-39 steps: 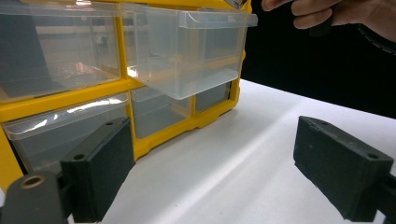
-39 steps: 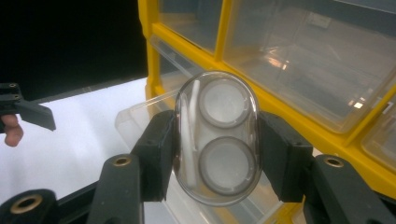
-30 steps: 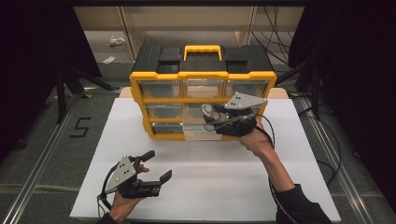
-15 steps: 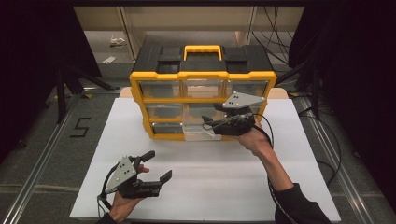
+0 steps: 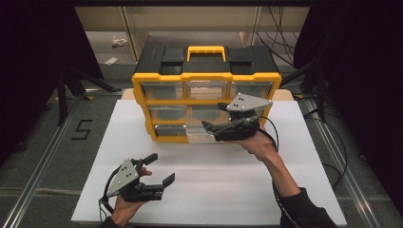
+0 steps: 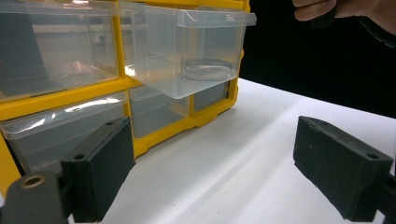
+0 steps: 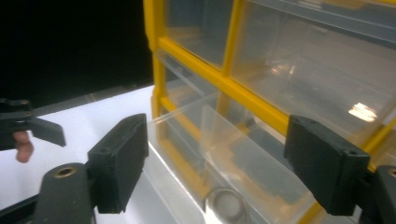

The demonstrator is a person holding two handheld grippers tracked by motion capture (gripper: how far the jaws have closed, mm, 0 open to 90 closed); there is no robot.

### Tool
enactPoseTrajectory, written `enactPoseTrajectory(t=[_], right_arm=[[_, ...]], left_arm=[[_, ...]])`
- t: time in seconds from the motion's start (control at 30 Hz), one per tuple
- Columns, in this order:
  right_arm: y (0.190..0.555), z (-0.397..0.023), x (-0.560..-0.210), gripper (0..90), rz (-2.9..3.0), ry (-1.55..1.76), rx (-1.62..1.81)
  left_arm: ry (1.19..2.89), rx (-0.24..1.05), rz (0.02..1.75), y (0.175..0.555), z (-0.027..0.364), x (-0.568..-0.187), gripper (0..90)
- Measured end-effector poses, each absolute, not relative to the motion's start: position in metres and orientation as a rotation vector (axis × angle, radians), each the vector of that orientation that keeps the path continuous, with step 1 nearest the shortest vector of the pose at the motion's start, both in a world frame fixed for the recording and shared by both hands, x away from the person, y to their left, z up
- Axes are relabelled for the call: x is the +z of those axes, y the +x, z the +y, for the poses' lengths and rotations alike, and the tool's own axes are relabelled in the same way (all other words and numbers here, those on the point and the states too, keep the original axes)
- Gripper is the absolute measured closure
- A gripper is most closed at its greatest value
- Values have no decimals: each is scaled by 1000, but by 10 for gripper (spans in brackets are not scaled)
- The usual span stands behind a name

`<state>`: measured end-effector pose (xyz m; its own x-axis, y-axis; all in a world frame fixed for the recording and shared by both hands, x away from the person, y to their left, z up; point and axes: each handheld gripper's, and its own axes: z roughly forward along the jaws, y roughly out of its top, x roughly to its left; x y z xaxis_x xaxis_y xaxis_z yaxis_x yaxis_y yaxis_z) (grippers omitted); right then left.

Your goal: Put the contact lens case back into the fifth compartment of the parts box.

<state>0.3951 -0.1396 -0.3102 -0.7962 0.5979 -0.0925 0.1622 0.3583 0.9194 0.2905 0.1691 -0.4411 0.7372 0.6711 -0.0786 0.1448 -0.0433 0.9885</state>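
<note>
A yellow organizer point(image 5: 206, 76) with clear drawers and a black top stands at the back of the white sheet. One clear drawer point(image 5: 199, 136) is pulled out; a small ring point(image 7: 226, 204) lies in it, also visible as the ring point(image 6: 205, 68). My right gripper point(image 5: 213, 115) hovers at that drawer's front. Its jaws have just been opening and stand wide apart in the right gripper view point(image 7: 219, 158), with the drawer's rim point(image 7: 187, 116) beyond them and nothing pressed. My left gripper point(image 5: 161, 168) rests open near the front left, its pads point(image 6: 98, 172) bare.
The white sheet point(image 5: 214, 180) covers the table between the organizer and the front edge. A yellow carry handle point(image 5: 206, 49) tops the box. Dark stands and cables line both sides. The right hand point(image 6: 345, 9) shows in the left gripper view's top corner.
The right gripper's jaws have spread wider in front of the pulled-out drawer. The left gripper has stayed where it was.
</note>
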Motion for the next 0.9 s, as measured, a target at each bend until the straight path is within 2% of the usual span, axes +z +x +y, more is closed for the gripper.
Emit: enactPoseTrajectory(t=[0.9], right_arm=[[367, -135, -307, 190, 2258, 610, 1519]], left_arm=[[1584, 483, 674, 290, 169, -441, 123]])
